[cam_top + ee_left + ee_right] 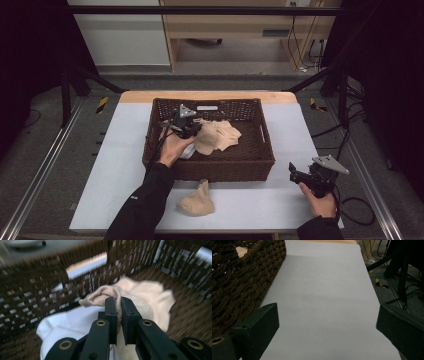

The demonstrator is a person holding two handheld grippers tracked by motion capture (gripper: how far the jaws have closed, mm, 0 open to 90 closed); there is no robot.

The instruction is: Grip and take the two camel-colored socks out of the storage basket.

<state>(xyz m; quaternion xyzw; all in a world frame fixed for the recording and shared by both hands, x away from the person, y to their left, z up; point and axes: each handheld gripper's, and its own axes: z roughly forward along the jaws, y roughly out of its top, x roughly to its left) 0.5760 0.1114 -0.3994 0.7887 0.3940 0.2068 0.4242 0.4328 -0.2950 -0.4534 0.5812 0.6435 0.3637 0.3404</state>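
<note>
Beige cloth (140, 293) lies crumpled in the brown wicker basket (260, 160), toward its left half, and one fold of it is pinched between the black jaws of the left tool (118, 303), which is clenched on the fabric just above a white cloth (67, 322) bunched against the basket's left wall. From above, that left tool (186, 126) sits inside the basket with the person's left hand (172, 149) behind it, forearm reaching over the near rim. The basket rests on the grey-covered tabletop (125, 150), toward its far edge. A second beige cloth (196, 201) lies in a small heap on the tabletop just outside the basket's near wall. Off the basket's near right corner, well apart from it, the right tool (297, 172) rests low over the tabletop in the person's right hand (320, 202), its jaws spread wide with nothing between them.
</note>
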